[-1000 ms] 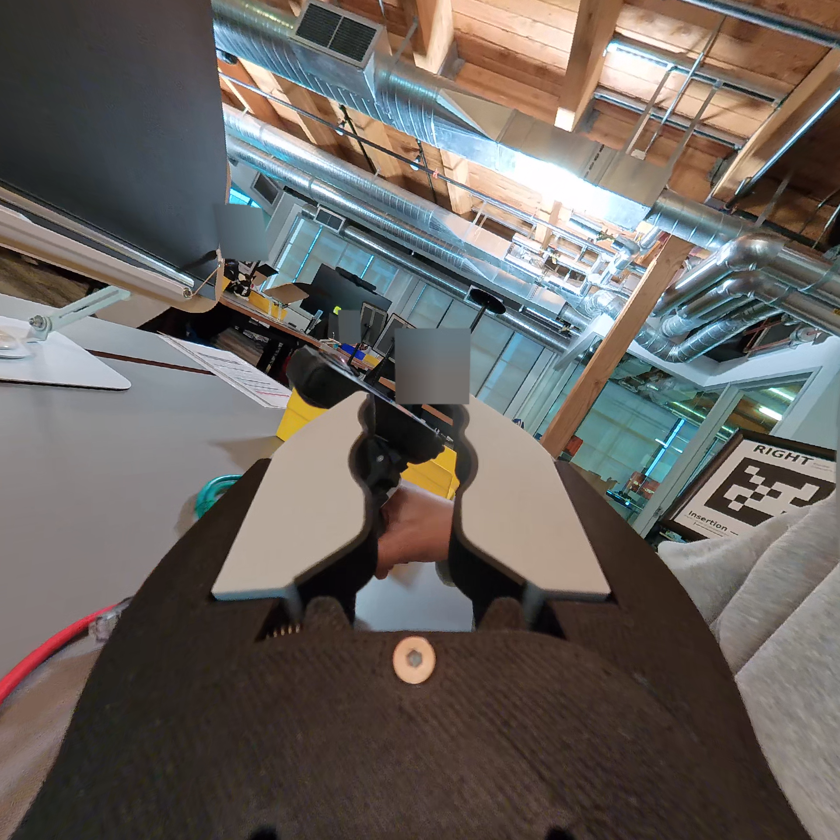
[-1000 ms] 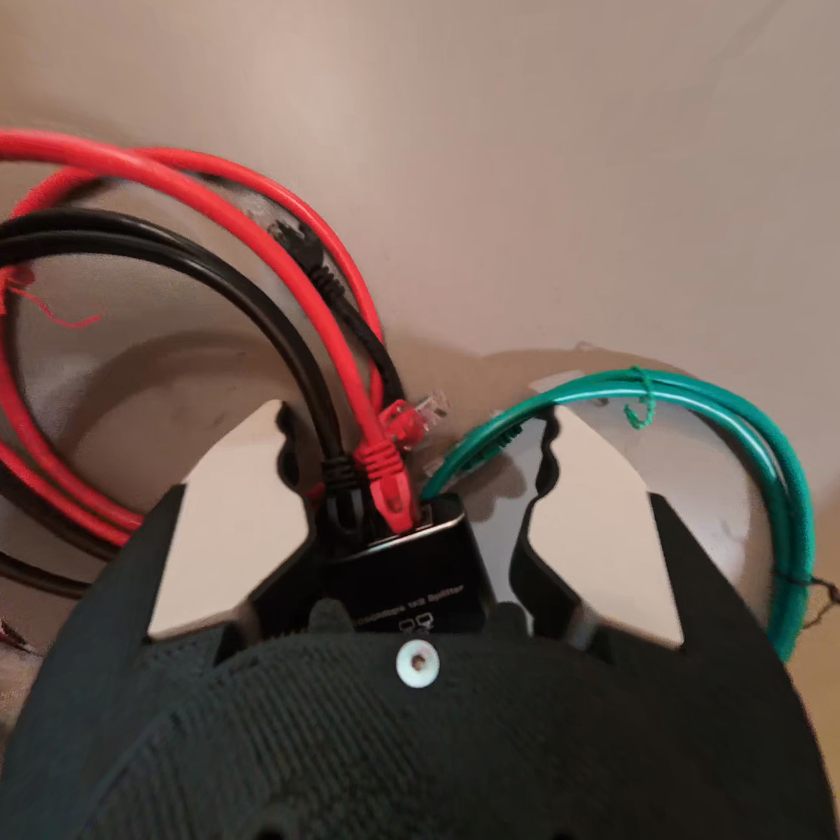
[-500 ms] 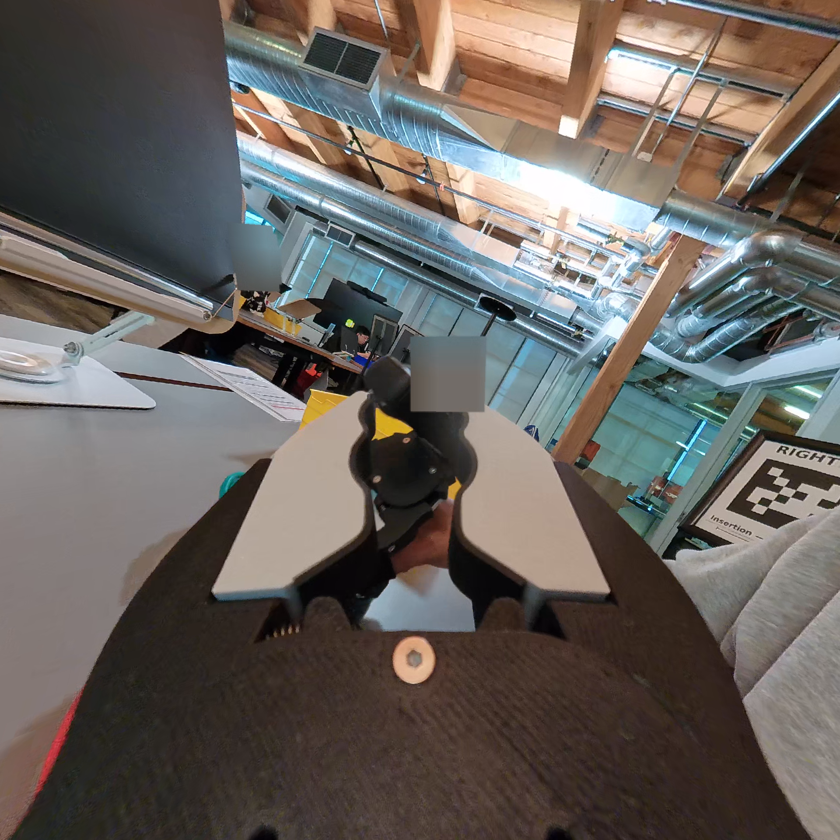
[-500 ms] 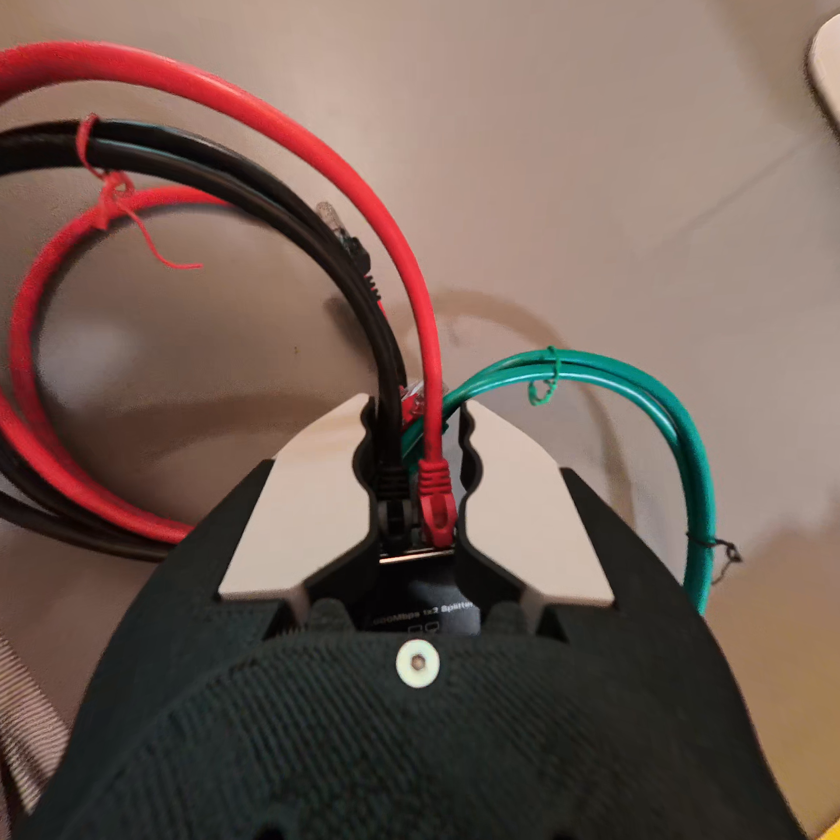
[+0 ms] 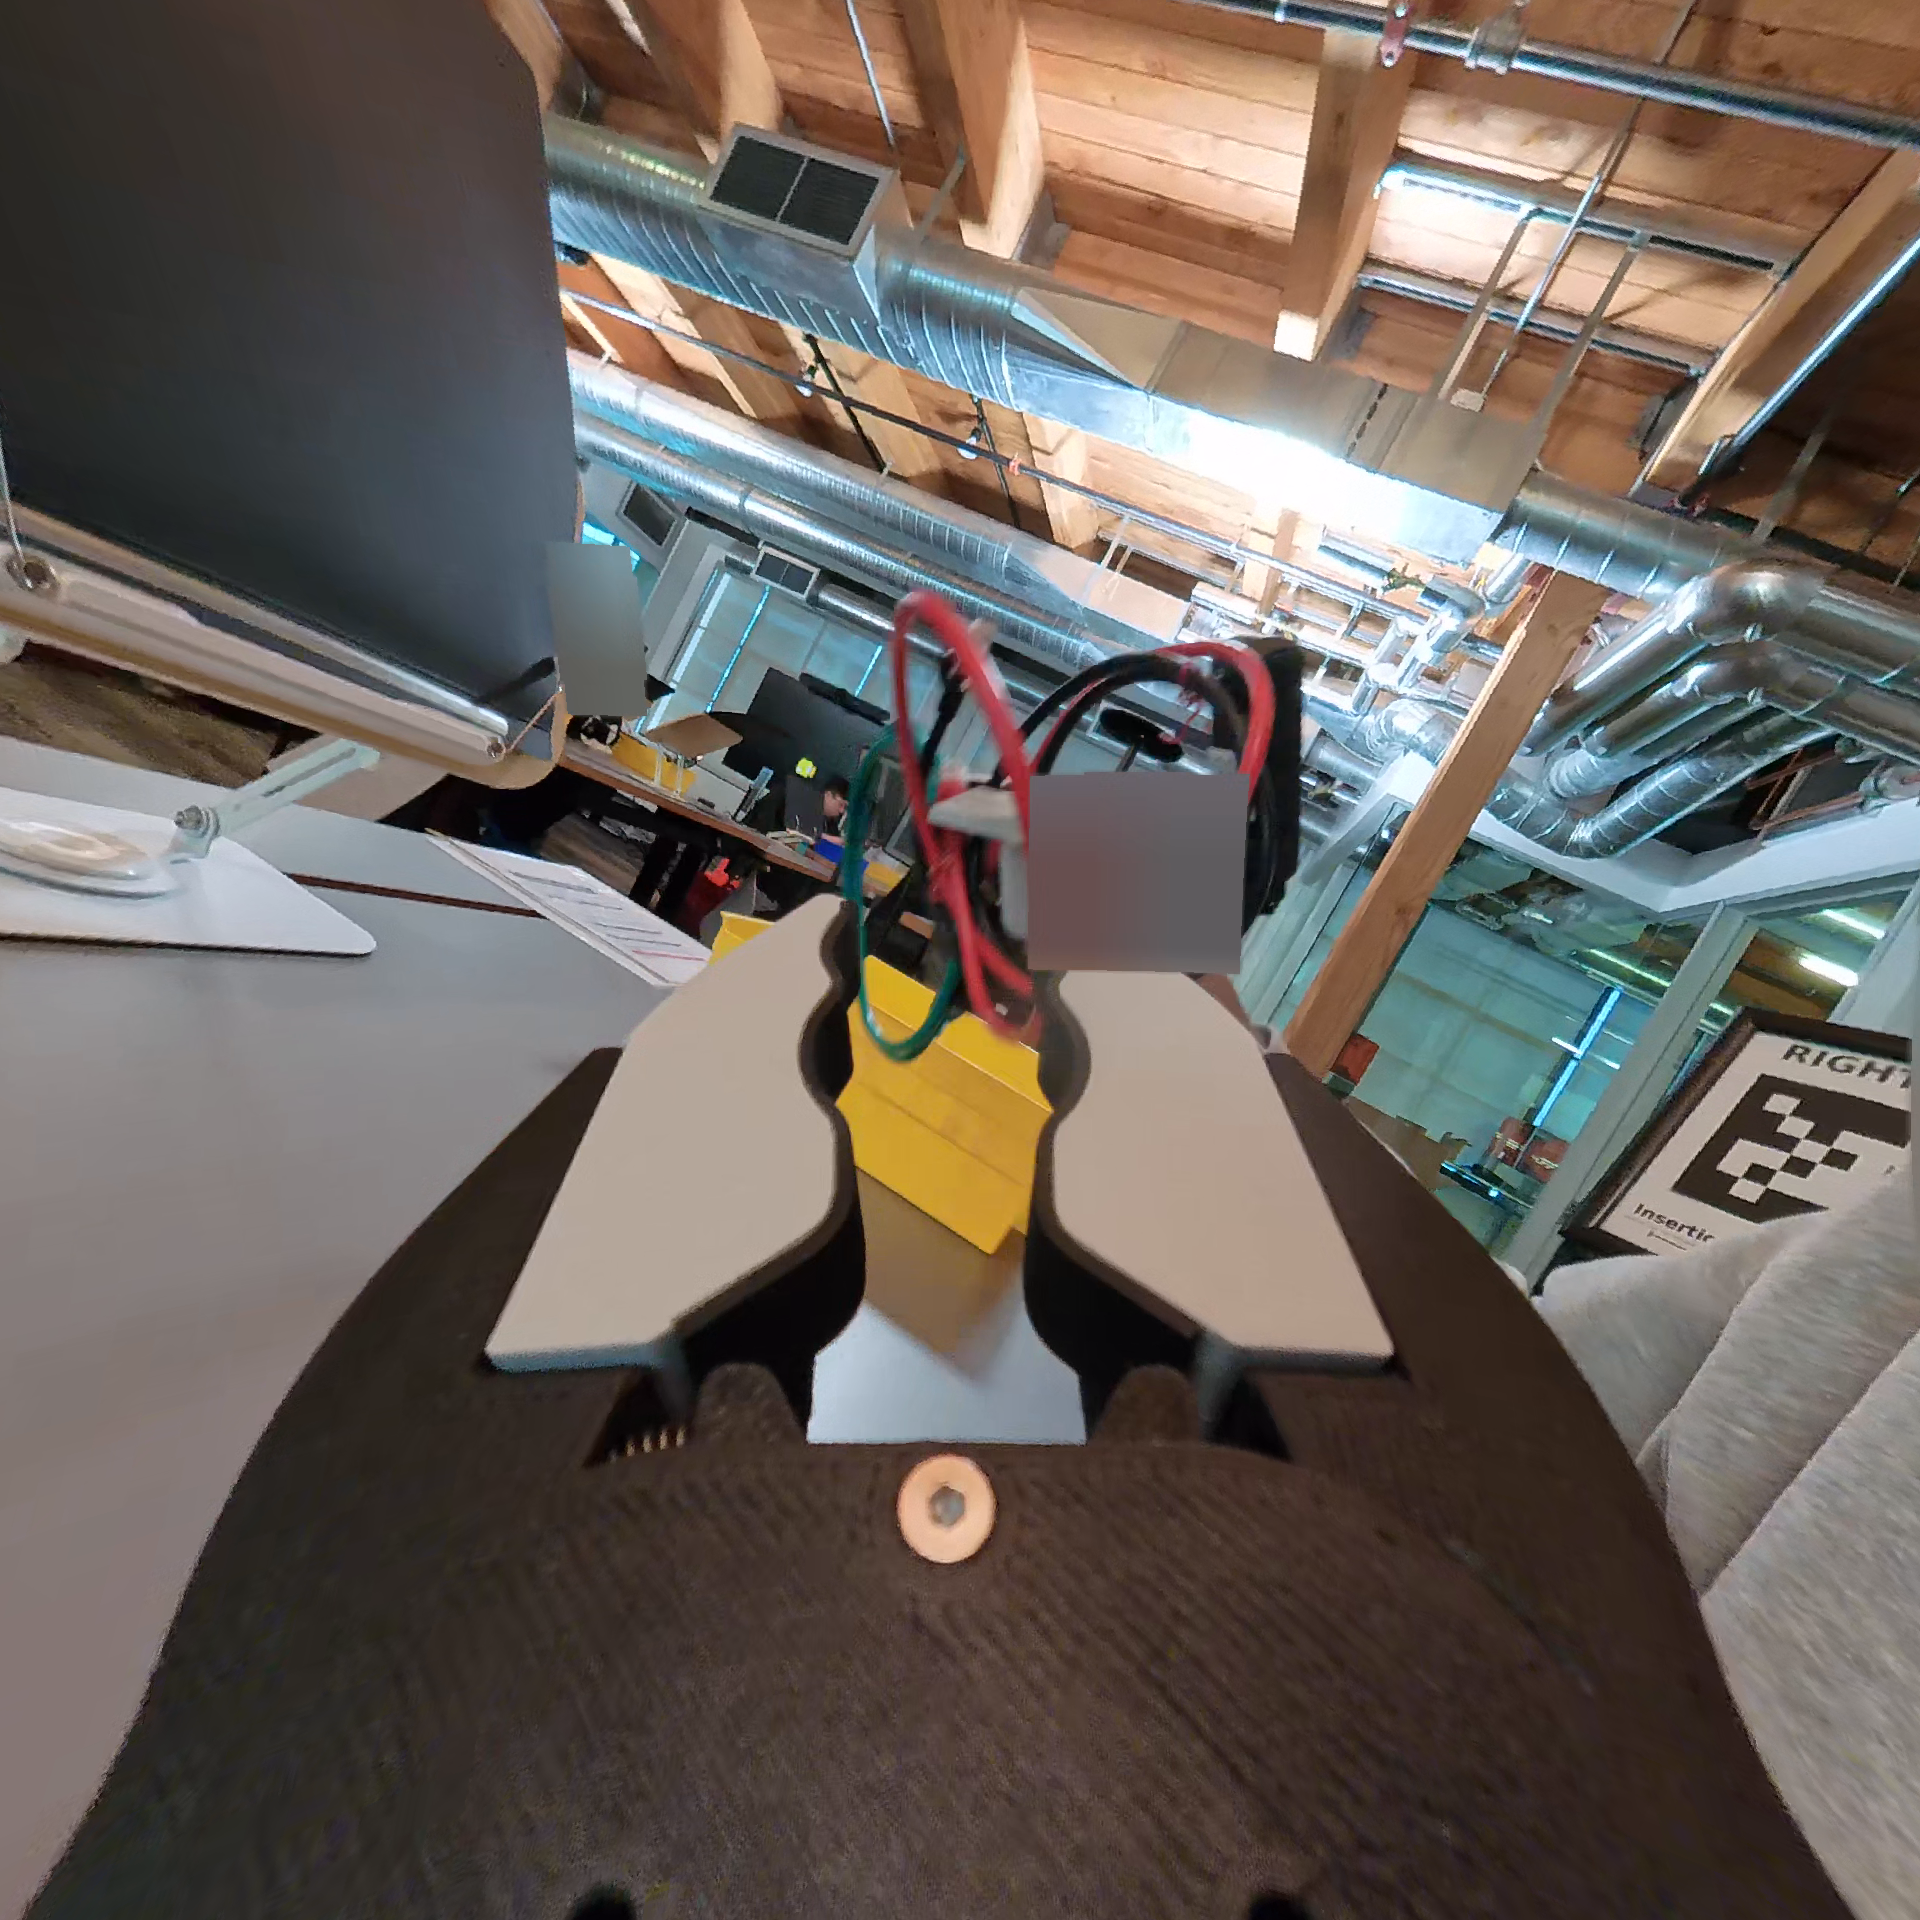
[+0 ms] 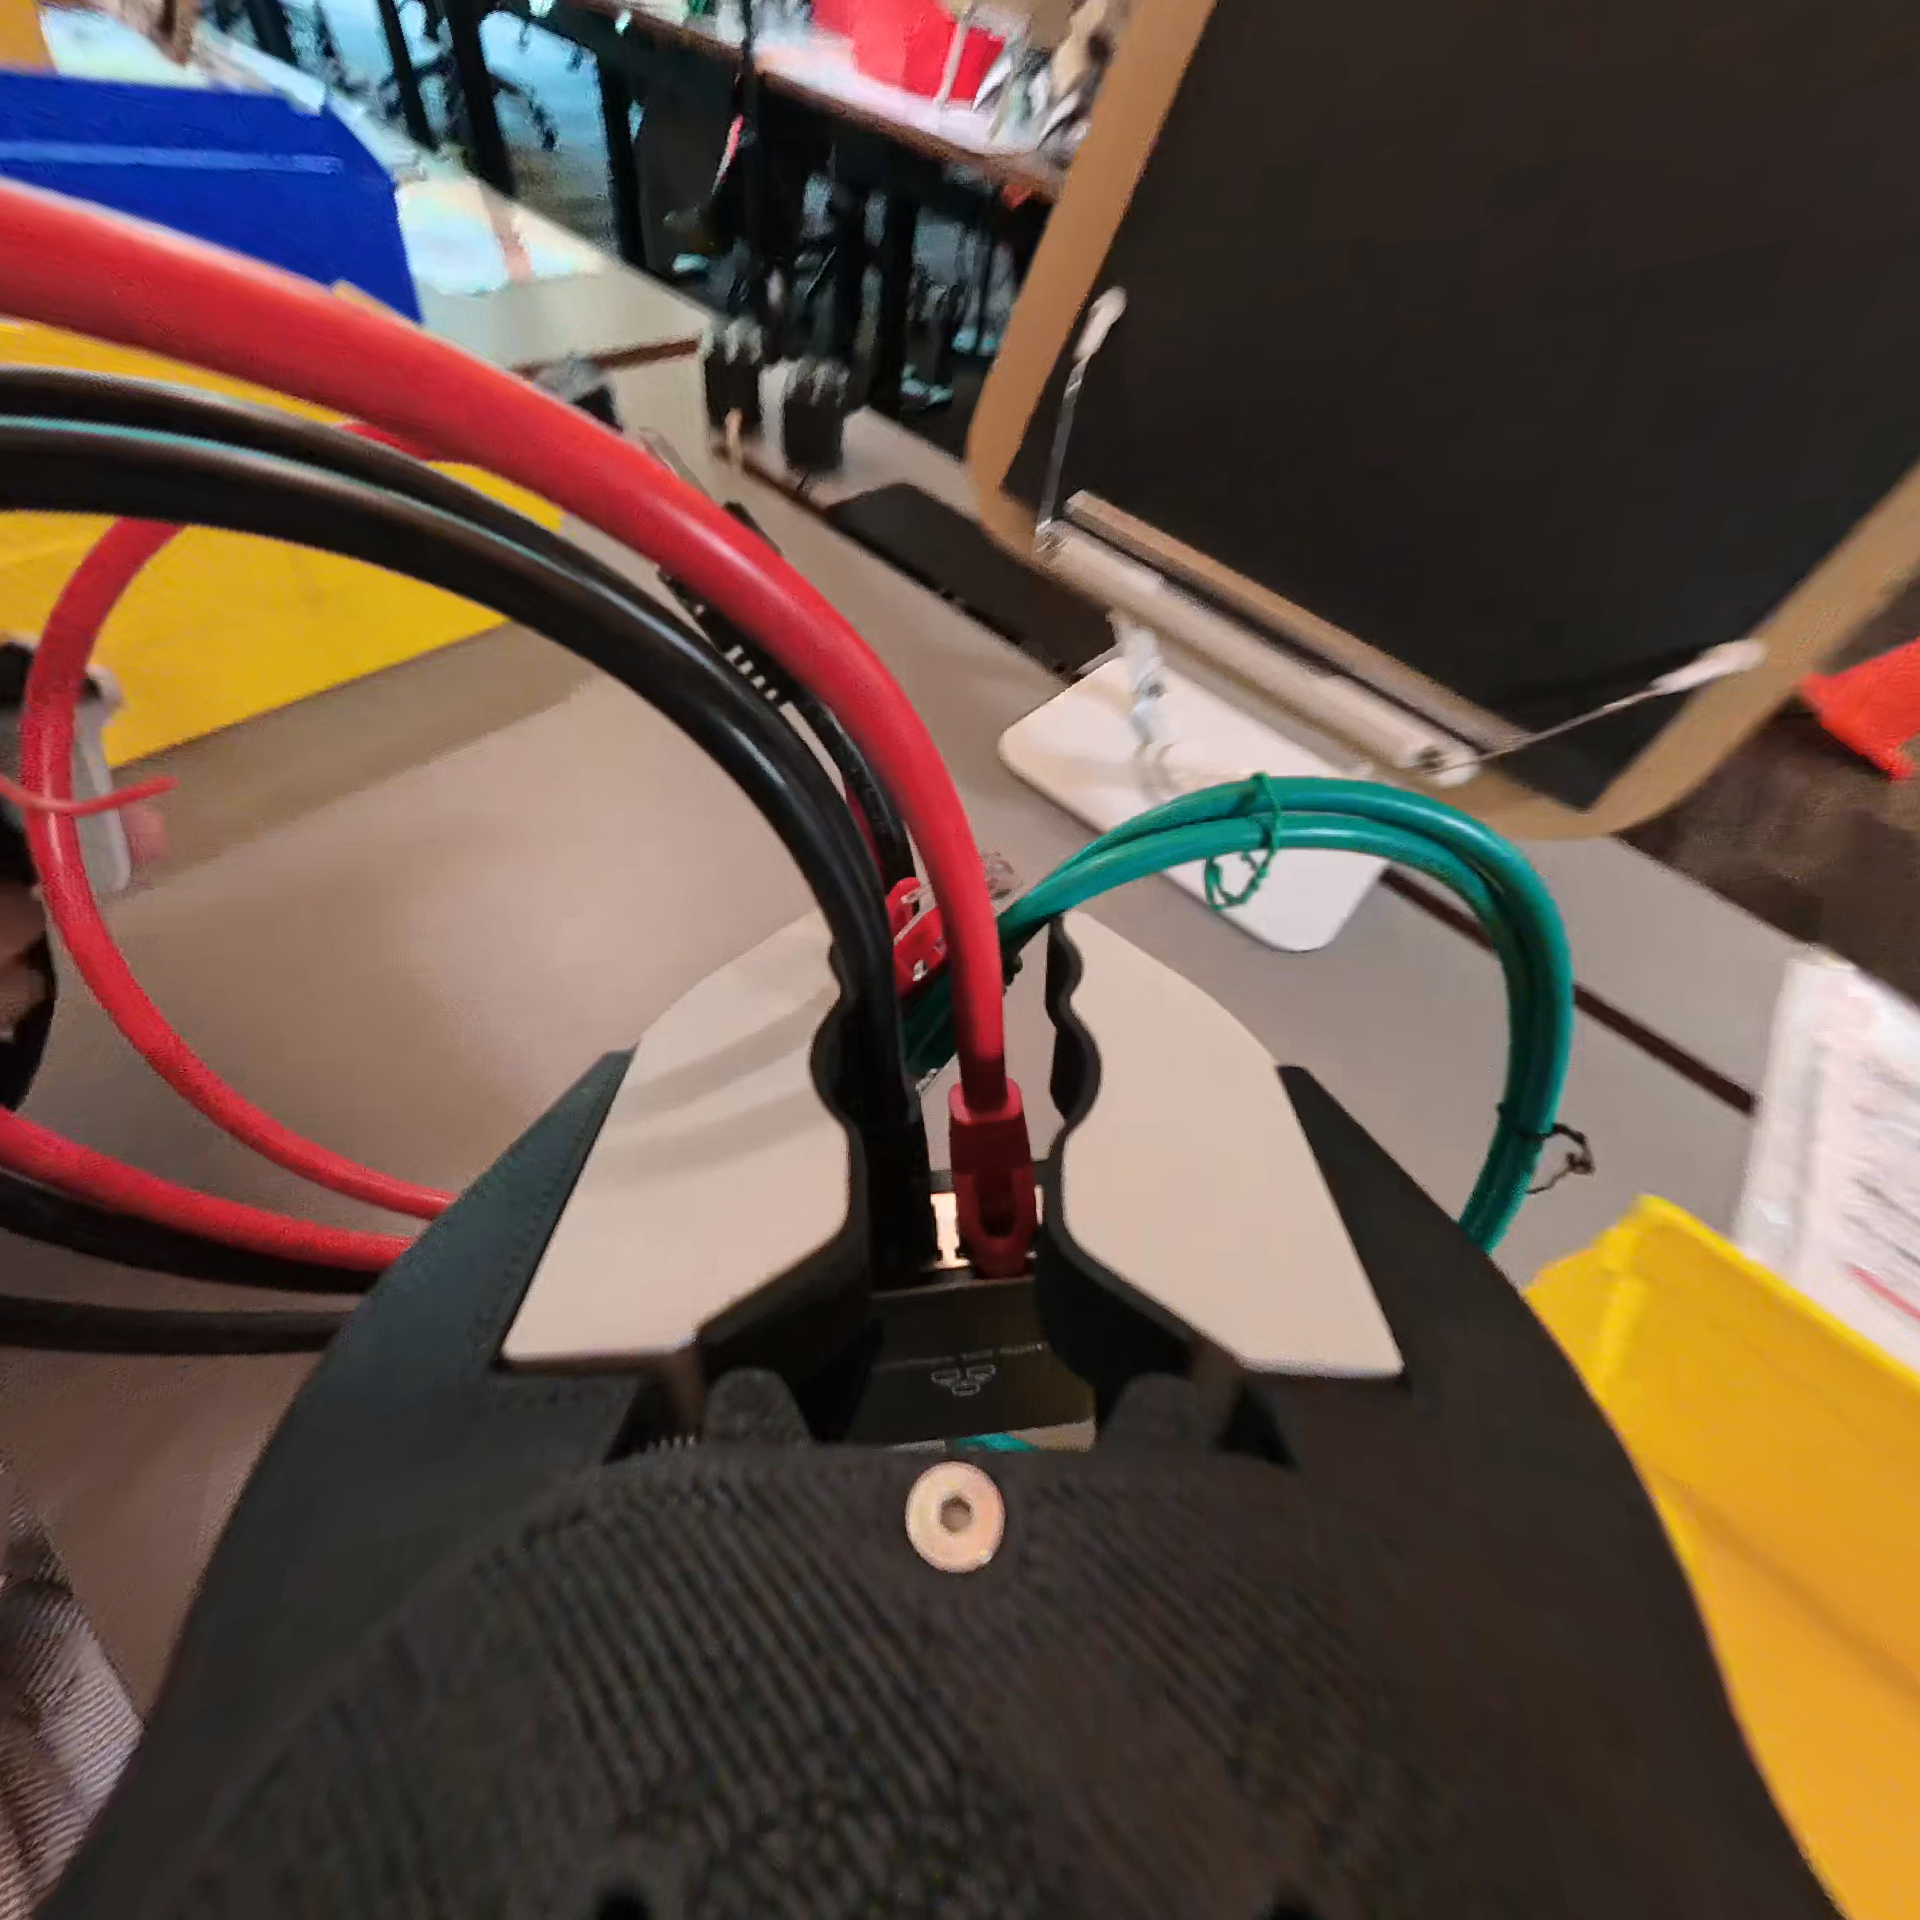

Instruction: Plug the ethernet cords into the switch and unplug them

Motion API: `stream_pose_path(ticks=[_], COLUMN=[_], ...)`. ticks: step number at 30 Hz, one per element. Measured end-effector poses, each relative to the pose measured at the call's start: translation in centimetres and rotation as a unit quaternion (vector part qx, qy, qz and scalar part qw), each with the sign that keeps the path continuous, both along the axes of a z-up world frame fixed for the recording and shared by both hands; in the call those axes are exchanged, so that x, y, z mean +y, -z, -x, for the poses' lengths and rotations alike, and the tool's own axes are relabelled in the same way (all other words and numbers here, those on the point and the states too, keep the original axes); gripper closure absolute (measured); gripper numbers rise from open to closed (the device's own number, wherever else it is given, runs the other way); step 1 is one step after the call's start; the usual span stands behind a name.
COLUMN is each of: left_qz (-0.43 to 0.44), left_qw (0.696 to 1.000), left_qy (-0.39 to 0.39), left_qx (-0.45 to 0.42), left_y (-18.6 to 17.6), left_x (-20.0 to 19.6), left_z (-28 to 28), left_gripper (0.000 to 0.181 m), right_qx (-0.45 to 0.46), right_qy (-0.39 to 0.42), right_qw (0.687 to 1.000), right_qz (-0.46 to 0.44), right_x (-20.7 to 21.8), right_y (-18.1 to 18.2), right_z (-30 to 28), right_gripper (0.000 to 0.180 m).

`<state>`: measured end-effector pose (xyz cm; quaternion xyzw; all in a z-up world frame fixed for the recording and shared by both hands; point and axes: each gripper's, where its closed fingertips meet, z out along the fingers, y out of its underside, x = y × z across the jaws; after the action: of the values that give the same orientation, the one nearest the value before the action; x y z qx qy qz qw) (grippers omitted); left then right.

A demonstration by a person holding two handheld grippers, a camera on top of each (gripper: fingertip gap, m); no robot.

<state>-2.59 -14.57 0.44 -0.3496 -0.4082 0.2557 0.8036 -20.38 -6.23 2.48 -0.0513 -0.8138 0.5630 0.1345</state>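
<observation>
Grey bench (image 6: 436, 935) — my right claw (image 6: 945, 1049) clamps the black switch (image 6: 961, 1351), red cord (image 6: 987, 1164) and black cord (image 6: 883, 1091) plugged in; my left claw (image 5: 940, 997) gapes, empty.

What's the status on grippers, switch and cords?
Right gripper shut on the black switch, lifted off the table. Left gripper partly open, empty. Red cord and black cord plugged in; green cord looped beside. Nothing blocking.
</observation>
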Motion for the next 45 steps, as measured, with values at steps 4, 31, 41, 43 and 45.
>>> stream_pose_path(ticks=[4,31,41,43,45], left_qz=[-0.013,-0.028,-0.050,-0.053,-0.058], left_qw=[1.000,0.996,0.994,0.993,0.993], left_qy=[0.012,0.050,0.056,0.057,0.059], left_qx=[-0.016,-0.069,-0.083,-0.085,-0.088], left_y=[0.7,3.4,4.2,4.4,4.5], left_x=[0.2,1.4,1.2,1.1,1.1], left_z=[0.4,1.8,2.2,2.3,2.4], left_gripper=[0.149,0.148,0.148,0.148,0.148], right_qx=[0.026,-0.241,-0.298,-0.299,-0.312], right_qy=[0.076,0.296,0.357,0.385,0.410], right_qw=[0.996,0.870,0.801,0.802,0.800], right_qz=[0.037,0.314,0.378,0.344,0.307], right_x=[5.7,24.4,25.9,26.3,26.4], right_y=[-4.6,-2.6,-0.8,1.2,3.5], right_z=[3.5,15.7,15.0,15.4,16.3], right_gripper=[0.146,0.147,0.146,0.146,0.146])
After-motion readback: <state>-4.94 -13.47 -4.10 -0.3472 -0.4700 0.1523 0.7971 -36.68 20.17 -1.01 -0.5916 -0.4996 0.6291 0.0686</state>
